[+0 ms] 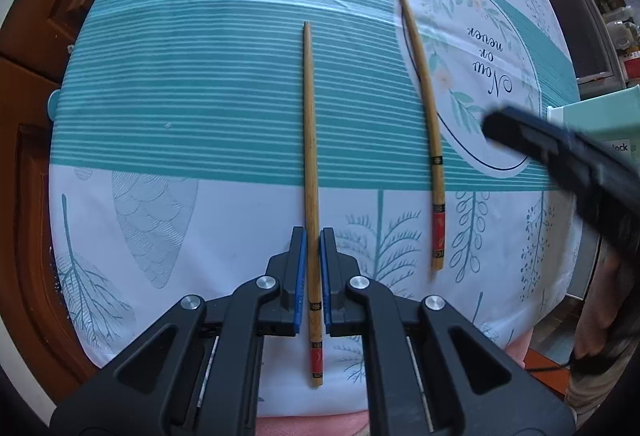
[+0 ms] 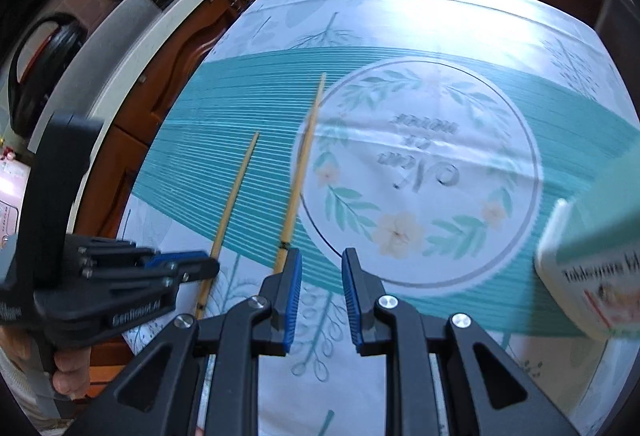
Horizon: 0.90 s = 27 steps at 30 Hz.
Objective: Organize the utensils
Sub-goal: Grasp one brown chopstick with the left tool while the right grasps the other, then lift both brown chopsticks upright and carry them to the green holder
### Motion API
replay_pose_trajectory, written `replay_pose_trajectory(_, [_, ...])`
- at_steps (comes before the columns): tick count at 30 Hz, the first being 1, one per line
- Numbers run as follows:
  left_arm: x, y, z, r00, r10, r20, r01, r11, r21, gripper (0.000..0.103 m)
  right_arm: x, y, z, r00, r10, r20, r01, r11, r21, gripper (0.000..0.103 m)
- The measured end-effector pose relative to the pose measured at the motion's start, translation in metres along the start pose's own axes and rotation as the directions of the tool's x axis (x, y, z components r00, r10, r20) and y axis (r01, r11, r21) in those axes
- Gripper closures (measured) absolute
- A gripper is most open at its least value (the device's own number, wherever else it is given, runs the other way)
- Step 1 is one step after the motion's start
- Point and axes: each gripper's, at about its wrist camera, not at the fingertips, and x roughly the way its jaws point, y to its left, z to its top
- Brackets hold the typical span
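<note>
Two bamboo chopsticks with red and black ends lie on the patterned tablecloth. In the left wrist view, one chopstick (image 1: 310, 172) runs straight between the jaws of my left gripper (image 1: 313, 236), which stand close on each side of it with small gaps showing. The second chopstick (image 1: 424, 104) lies apart to the right. My right gripper (image 2: 318, 260) is open and empty, just right of the second chopstick (image 2: 300, 172). The left gripper (image 2: 180, 268) appears in the right wrist view over the first chopstick (image 2: 234, 196).
A mint and white box (image 2: 596, 256) stands at the right edge of the table; it also shows in the left wrist view (image 1: 592, 116). Brown wooden cabinets (image 1: 40, 84) lie beyond the table's left side. The tablecloth (image 1: 200, 76) has teal stripes and a round printed emblem.
</note>
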Motion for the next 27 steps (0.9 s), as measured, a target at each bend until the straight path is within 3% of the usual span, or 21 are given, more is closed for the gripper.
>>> replay_pose_trajectory(5, [0.002,0.002,-0.003,1.0,-0.012,-0.01,0.012,1.0,-0.007,0.098,0.015,0.015,0.036,0.998,0.009,-0.065,-0.01,1.0,-0.009,0.083])
replay_pose_trajectory(13, [0.0,0.013,0.006,0.999,0.033,-0.034,-0.032,0.999,0.028,0.098,0.057,0.024,0.079,0.979,-0.062,-0.194,0.067,0.998,0.02,0.083])
replay_pose_trajectory(17, [0.006,0.004,0.016,0.995,0.054,-0.08,-0.052,0.998,0.027,0.098,0.073,0.031,0.082,0.96,-0.134,-0.247,0.138,0.99,0.001,0.083])
replay_pose_trajectory(22, [0.011,-0.008,0.024,0.99,0.096,-0.107,-0.09,0.994,0.06,0.098,0.078,0.05,0.082,0.936,-0.246,-0.252,0.228,0.969,-0.097,0.084])
replay_pose_trajectory(27, [0.012,-0.008,0.025,0.991,0.077,-0.107,-0.072,0.996,0.051,0.098,0.078,0.061,0.075,0.923,-0.308,-0.231,0.278,0.948,-0.153,0.084])
